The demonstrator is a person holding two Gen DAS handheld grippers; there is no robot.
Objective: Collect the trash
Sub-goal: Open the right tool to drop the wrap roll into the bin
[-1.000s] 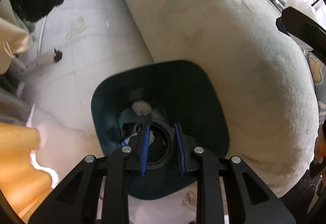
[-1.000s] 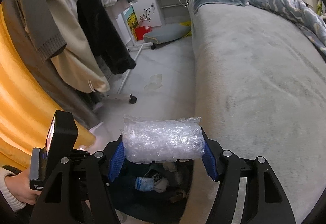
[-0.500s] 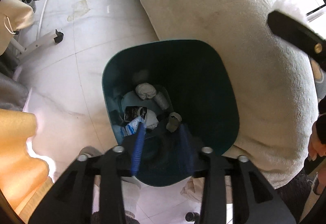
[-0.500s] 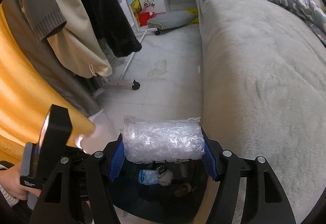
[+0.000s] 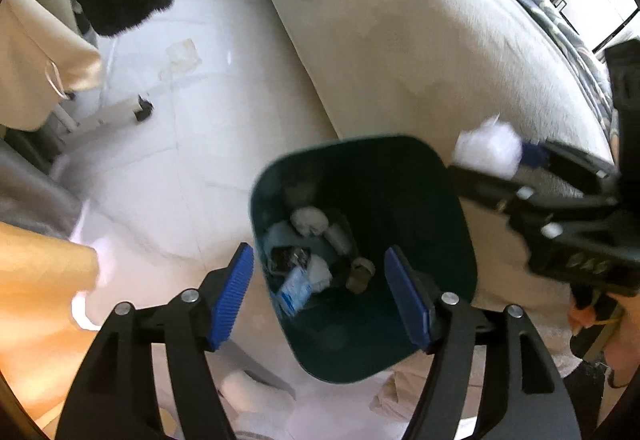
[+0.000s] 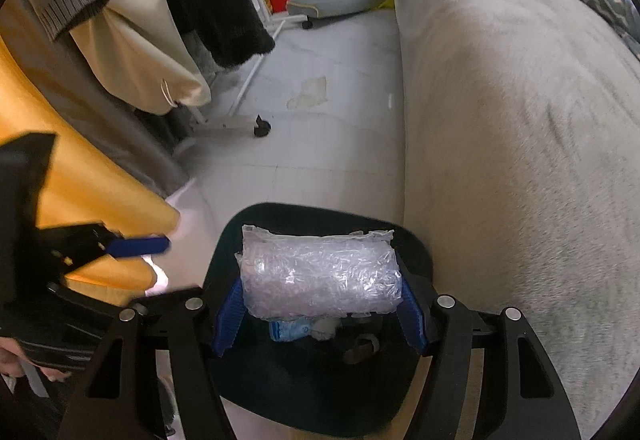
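Note:
A dark teal trash bin (image 5: 452, 240) stands on the floor beside the bed and holds crumpled tissues and wrappers (image 5: 308, 260). My left gripper (image 5: 320, 296) is open and empty above the bin's near rim. My right gripper (image 6: 318, 300) is shut on a roll of clear bubble wrap (image 6: 320, 272) and holds it over the bin (image 6: 320, 392). In the left wrist view the right gripper and the bubble wrap (image 5: 488, 148) show at the bin's right rim.
A grey bed (image 6: 520, 120) runs along the right. Hanging clothes (image 6: 140, 20) and a rolling rack foot (image 6: 262, 128) are on the left. A flat wrapper (image 6: 308, 92) lies on the tiled floor. An orange curtain (image 6: 80, 180) hangs near left.
My left gripper let go of a dark ring-shaped item into the bin, opened wide and rose. My right gripper carried the bubble wrap forward to above the bin.

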